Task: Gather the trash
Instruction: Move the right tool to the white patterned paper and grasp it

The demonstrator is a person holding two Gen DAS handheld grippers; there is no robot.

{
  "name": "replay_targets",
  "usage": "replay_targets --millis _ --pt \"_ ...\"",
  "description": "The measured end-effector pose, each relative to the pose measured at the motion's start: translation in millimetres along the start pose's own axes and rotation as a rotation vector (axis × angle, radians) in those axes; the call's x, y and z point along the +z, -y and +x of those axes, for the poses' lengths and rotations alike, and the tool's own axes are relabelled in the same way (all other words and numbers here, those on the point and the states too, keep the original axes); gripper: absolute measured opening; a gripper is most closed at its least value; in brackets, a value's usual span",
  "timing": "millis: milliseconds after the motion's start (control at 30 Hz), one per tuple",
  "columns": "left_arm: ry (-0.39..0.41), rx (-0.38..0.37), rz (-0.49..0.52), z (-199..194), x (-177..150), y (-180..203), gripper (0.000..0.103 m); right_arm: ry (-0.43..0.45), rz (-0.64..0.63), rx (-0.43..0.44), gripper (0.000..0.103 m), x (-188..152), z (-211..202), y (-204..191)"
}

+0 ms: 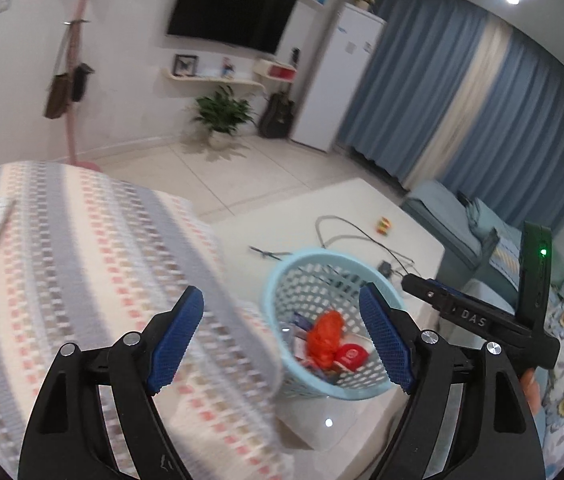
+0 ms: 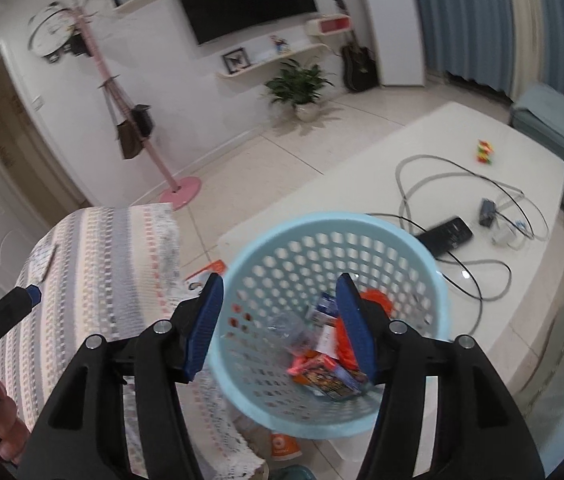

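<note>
Trash [image 2: 322, 360] fills round perforated plastic basket [image 2: 414, 248]; both grippers' ribbed fingers [image 1: 176, 336] [image 2: 352, 320] spread, empty.

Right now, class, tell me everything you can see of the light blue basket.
The light blue basket is round, looks like plastic, with a smooth solid rim and walls pierced by rows of holes. It appears upright beside the striped cloth-covered seat, by the white table. Inside lie an orange crumpled bag, a red packet and other wrappers. The right hand-held gripper hangs open over its mouth, near the rim.
</note>
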State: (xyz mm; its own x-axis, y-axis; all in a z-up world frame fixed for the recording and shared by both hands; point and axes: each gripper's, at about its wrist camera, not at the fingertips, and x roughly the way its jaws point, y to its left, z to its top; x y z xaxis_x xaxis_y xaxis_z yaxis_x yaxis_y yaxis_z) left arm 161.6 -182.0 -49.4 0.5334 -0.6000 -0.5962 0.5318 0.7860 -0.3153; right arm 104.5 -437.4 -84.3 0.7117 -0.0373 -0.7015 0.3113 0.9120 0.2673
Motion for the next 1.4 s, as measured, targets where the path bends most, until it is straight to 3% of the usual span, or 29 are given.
replay_targets --millis 133,233,333,367,500,633,800,900,1000,1167,1400 --pt "0.063 0.064 -0.066 -33 -3 -32 0.081 0.01 -0.072 0.041 0.065 0 2 -41" --pt "0.094 0.115 -0.112 -55 -6 -57 0.082 0.006 -0.117 0.081 0.066 -2 8 -73" --pt "0.153 0.255 -0.136 -84 -12 -84 0.082 -0.01 -0.167 0.134 0.066 -5 14 -111" --pt "0.186 0.332 -0.17 -97 -17 -99 0.082 -0.015 -0.188 0.149 0.067 -6 15 -123" --pt "0.214 0.456 -0.263 -124 -31 -146 0.082 -0.03 -0.27 0.205 0.07 -9 23 -181" --pt "0.189 0.565 -0.295 -138 -44 -187 0.082 -0.058 -0.342 0.288 0.07 -11 34 -246" --pt "0.166 0.616 -0.328 -145 -54 -220 0.082 -0.095 -0.393 0.355 0.069 -11 54 -316" --pt "0.171 0.639 -0.325 -145 -62 -224 0.082 -0.124 -0.441 0.377 0.053 -14 70 -355" --pt "0.166 0.664 -0.318 -143 -74 -228 0.081 -0.148 -0.496 0.383 0.046 -20 89 -394" --pt "0.227 0.633 -0.303 -152 -74 -223 0.082 -0.182 -0.51 0.37 0.046 -29 123 -428" --pt "0.245 0.565 -0.359 -156 -78 -234 0.082 -0.156 -0.535 0.286 0.046 -39 163 -461"
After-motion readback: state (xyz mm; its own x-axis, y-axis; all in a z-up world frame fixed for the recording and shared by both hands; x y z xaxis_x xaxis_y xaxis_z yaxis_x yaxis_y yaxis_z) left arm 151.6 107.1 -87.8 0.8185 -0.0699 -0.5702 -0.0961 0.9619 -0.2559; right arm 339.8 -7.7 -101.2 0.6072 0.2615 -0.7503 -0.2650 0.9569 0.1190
